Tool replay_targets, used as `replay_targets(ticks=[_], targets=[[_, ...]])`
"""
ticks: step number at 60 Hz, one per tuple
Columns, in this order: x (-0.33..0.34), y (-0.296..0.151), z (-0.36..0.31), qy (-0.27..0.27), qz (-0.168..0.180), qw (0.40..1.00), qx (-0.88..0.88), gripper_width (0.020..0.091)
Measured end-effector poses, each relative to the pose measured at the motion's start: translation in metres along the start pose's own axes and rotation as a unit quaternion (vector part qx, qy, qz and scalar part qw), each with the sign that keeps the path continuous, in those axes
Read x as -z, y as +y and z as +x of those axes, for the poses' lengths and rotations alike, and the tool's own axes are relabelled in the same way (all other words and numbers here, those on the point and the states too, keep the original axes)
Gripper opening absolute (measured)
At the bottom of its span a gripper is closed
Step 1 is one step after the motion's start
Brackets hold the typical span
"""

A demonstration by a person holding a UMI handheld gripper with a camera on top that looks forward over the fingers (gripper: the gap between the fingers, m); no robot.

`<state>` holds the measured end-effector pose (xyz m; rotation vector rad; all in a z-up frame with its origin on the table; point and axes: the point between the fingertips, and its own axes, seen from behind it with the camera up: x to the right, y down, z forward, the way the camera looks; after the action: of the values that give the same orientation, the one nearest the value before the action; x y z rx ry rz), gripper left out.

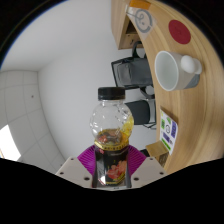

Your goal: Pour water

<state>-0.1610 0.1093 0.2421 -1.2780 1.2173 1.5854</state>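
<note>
1. Two purple-padded fingers of my tongs (110, 168) are clenched on the clear plastic bottle with a black cap and a bright printed label (110, 130), one pad on each side of its lower body. I grip it low, around the label, so the neck and cap stay clear for pouring.
2. The bottle sits between the fingers, and its cap points away from me along the fingers' line. Yellowish liquid shows in the rounded upper part.
3. The room looks turned on its side beyond the bottle, so I judge that my hand has rolled the tongs well over, either tipping toward a pour or carrying the bottle at a slant. The black cap is on, so no water can leave yet.
4. Beyond the bottle and off to the right of my fingers is a light wooden table (170, 105).
5. Farther off on that table stands a white ceramic mug (177, 69), which I take to be the vessel to fill; it is well apart from the bottle.
</note>
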Motion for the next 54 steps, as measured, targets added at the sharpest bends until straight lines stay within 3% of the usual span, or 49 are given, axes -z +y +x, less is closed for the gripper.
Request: replay_targets(ticks=[13, 23, 32, 37, 54], targets=[[-0.011, -0.037, 0.048, 0.013, 0.003, 0.989, -0.15, 0.0378], [-0.018, -0.041, 0.056, 0.038, -0.013, 0.992, -0.119, 0.0379], [-0.004, -0.044, 0.035, 0.071, -0.04, 0.995, 0.063, 0.038], [0.002, -0.06, 0.007, 0.077, -0.037, 0.973, 0.216, 0.0381], [0.039, -0.171, -0.08, 0.089, 0.045, 0.784, 0.612, 0.0381]])
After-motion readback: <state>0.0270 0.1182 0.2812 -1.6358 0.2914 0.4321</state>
